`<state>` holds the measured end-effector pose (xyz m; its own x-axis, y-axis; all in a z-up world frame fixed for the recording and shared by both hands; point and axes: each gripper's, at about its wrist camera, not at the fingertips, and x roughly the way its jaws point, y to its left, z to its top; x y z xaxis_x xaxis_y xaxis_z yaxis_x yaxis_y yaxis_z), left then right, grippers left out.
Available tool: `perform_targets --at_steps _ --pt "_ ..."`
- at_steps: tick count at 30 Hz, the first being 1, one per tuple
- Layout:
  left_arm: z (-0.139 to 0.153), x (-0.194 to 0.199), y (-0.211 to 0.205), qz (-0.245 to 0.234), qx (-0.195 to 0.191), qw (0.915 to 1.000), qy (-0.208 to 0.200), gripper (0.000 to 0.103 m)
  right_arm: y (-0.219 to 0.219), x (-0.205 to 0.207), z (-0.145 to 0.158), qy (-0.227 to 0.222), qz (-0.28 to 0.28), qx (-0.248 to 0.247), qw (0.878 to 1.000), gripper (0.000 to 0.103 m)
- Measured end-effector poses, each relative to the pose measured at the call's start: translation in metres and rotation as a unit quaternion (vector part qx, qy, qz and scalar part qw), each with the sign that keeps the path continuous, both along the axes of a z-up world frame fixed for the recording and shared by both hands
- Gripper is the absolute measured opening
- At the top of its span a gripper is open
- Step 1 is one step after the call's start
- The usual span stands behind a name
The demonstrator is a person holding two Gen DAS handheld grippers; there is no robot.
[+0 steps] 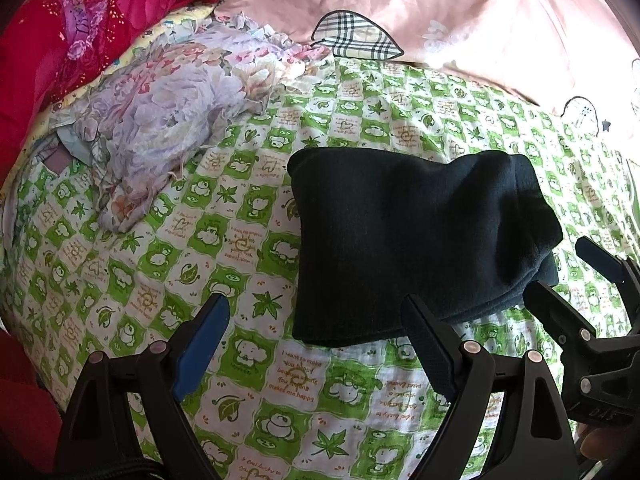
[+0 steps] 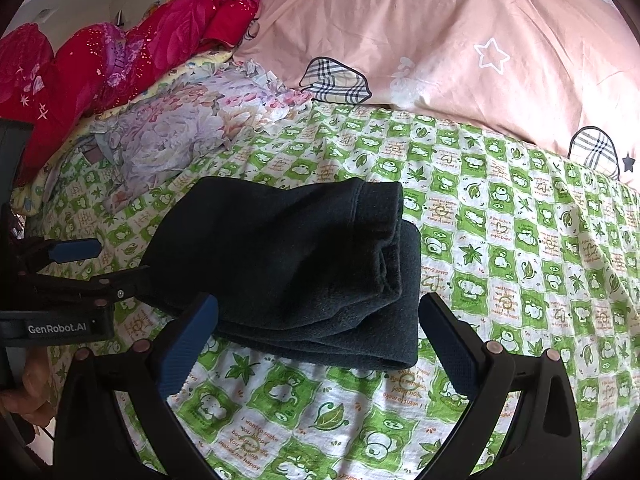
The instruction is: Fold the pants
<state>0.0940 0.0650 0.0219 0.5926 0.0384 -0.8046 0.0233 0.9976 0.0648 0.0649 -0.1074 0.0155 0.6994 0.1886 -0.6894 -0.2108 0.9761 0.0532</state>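
Dark pants (image 1: 408,240) lie folded in a compact bundle on the green-and-white patterned bedsheet (image 1: 200,248). My left gripper (image 1: 316,316) is open, with nothing between its fingers, just in front of the bundle's near-left corner. In the right wrist view the pants (image 2: 296,264) lie straight ahead. My right gripper (image 2: 318,316) is open at the bundle's near edge, holding nothing. The right gripper also shows in the left wrist view (image 1: 560,268) at the bundle's right side. The left gripper shows in the right wrist view (image 2: 116,264) at the bundle's left side.
A crumpled floral cloth (image 1: 160,120) lies at the back left of the bed. A red quilt (image 1: 60,40) is piled behind it. A pink pillow (image 1: 440,12) with plaid patches lies along the back. Patterned sheet (image 2: 540,248) stretches to the right.
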Motion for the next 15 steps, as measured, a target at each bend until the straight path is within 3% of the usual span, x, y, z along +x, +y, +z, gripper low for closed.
perform_targets --at_steps 15 --pt "0.0039 0.0018 -0.0083 -0.01 0.004 0.9999 0.006 0.088 -0.0062 0.0011 0.0019 0.002 -0.01 0.008 1.0 0.1"
